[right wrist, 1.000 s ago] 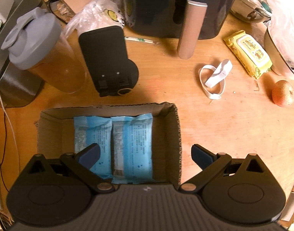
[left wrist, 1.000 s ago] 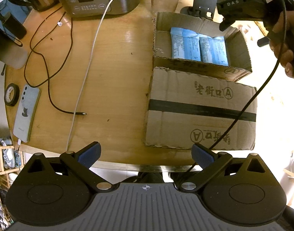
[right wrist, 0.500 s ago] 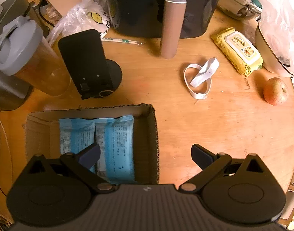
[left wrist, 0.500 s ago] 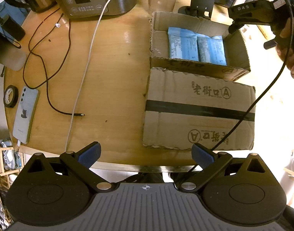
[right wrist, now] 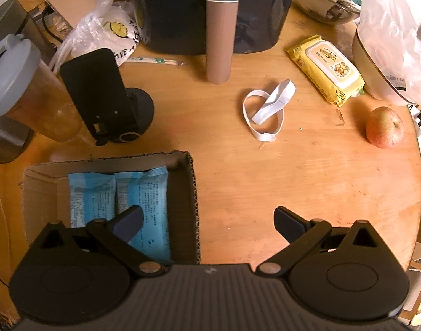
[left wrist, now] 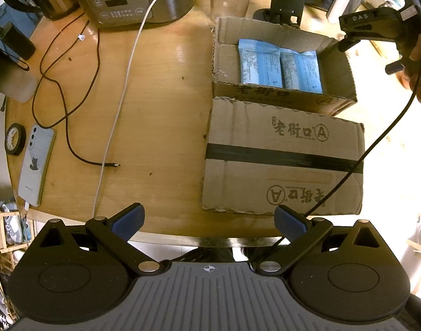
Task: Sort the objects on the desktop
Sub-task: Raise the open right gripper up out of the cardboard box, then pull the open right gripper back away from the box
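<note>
- We held the left gripper (left wrist: pixel 209 218) spread wide and empty, back at the near edge of the tabletop (left wrist: pixel 160 104), just short of the folded-out flap (left wrist: pixel 282 162) of the cardboard box (left wrist: pixel 282 96). We judged that this kept it clear of the box while the other one worked.
- We held the right gripper (right wrist: pixel 207 220) spread wide too, with nothing between its fingers. It hung over the box's right wall (right wrist: pixel 192 193), one finger above the blue packets (right wrist: pixel 119 195) and the other above bare wood, a spot that would suit either leaving the box or heading for the loose items.
- The two blue packets lay flat, side by side, inside the open box; whether sorting put them there we could not tell.
- Still loose toward the right edge of the tabletop were a white strap (right wrist: pixel 265 110), a yellow wipes pack (right wrist: pixel 326 67) and an apple (right wrist: pixel 384 127), each well apart from the box.
- Only the right wrist view showed those three, plus the phone stand (right wrist: pixel 105 102) and the shaker bottle (right wrist: pixel 20 88) just behind the box.
- Only the left wrist view showed the left half of the tabletop: a phone (left wrist: pixel 36 165) and tape roll (left wrist: pixel 15 139) at its left edge, a black cable (left wrist: pixel 69 110), a white cable (left wrist: pixel 122 102), and the person's hand (left wrist: pixel 420 63) on the right gripper's handle.
</note>
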A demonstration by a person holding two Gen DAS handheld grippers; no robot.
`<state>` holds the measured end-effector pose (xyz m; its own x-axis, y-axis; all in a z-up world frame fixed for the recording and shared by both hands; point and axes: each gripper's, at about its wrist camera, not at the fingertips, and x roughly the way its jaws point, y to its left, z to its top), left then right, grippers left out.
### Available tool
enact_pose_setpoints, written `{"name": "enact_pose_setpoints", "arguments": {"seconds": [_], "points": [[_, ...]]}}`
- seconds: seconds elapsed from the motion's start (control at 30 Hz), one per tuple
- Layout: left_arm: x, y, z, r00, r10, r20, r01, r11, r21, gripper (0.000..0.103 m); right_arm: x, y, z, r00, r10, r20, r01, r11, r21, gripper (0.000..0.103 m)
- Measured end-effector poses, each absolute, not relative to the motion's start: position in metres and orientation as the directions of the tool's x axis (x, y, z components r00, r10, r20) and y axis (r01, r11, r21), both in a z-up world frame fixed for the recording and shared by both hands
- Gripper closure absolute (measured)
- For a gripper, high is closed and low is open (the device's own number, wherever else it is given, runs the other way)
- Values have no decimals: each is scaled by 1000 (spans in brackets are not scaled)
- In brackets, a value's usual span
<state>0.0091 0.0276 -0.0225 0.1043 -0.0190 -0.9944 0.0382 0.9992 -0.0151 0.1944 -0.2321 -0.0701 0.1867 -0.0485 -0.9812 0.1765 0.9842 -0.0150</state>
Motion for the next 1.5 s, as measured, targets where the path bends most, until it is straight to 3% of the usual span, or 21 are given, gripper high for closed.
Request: {"name": "enact_pose_setpoints", "arguments": {"seconds": [1.5], "points": [[56,31,-29,96,6,-995,64,998,12,0,181,-232,-64,195,7,-981,163,986,40,0]]}}
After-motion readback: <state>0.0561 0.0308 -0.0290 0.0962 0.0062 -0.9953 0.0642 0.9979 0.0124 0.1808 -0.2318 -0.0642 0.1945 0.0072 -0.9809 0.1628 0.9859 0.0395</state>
